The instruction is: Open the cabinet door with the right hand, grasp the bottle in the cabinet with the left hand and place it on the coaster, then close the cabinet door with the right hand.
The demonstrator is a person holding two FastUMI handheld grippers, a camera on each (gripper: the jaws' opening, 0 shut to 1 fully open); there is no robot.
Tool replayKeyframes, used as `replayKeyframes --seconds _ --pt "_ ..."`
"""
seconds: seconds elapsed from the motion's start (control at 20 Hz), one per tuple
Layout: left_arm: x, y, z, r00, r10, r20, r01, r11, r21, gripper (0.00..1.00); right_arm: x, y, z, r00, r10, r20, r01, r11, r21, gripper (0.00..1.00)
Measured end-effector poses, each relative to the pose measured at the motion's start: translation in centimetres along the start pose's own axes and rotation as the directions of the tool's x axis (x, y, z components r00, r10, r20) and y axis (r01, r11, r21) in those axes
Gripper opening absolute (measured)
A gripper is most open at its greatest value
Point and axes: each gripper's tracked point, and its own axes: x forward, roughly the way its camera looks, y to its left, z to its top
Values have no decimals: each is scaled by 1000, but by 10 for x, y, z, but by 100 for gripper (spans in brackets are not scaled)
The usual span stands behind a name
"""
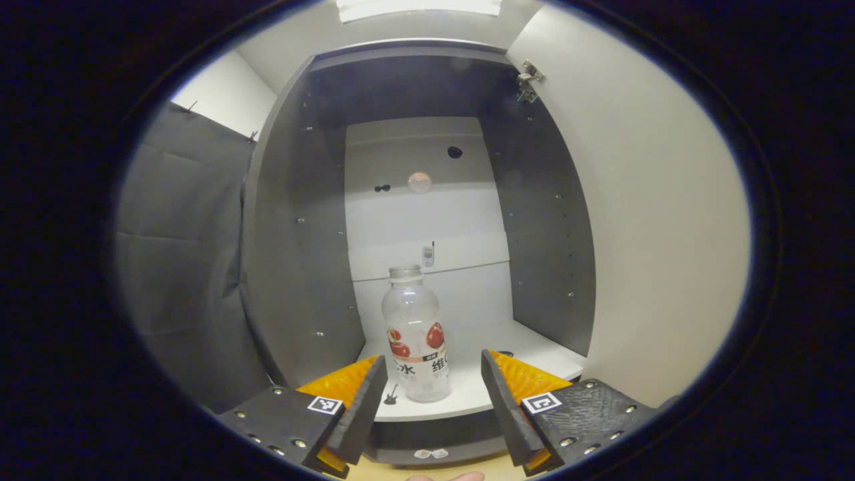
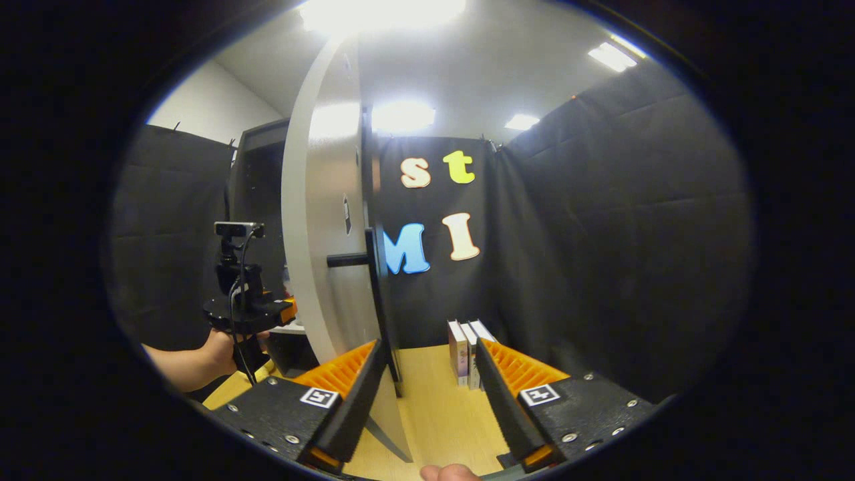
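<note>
Dark grey cabinet [image 1: 300, 220] stands open, its white door [image 2: 320, 220] edge-on at eleven o'clock of my wide right gripper [image 2: 427, 384]. My left gripper [image 1: 434, 394], wide, faces the clear plastic bottle [image 1: 414, 334], base partly hidden.

A clear plastic bottle [image 1: 415, 334] with a pale cap and a white label printed with red fruit stands upright on the white bottom shelf of the dark grey cabinet [image 1: 297, 254], near the shelf's front edge, toward six o'clock in the left gripper view. The cabinet's pale grey door [image 1: 641, 234] hangs swung wide open at three o'clock, hinged at its top corner. In the right gripper view the door is seen edge-on at eleven o'clock.
</note>
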Motion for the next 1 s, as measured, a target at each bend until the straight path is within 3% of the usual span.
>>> replayKeyframes --seconds 0.05,0.2,0.4,0.55,0.7,1.0 --pt "9 0 1 1000 -3 3 3 1000 -4 87 -3 -7 7 999 -41 34 41 999 7 94" --pt "23 7 5 999 18 31 -17 1000 -22 87 -12 -39 23 977 -186 103 184 982 37 94" --pt "34 23 18 996 37 86 -36 999 -18 81 -14 -60 23 949 -298 103 286 952 111 94" --pt "50 28 12 997 30 74 -27 998 -48 81 -14 -63 15 944 -326 52 316 938 144 95" --pt "68 41 7 997 44 66 -39 997 -70 81 -11 -60 21 932 -355 71 345 930 127 95" --pt "91 37 3 998 21 67 -15 996 -83 82 0 -33 14 939 -339 57 335 940 66 95"
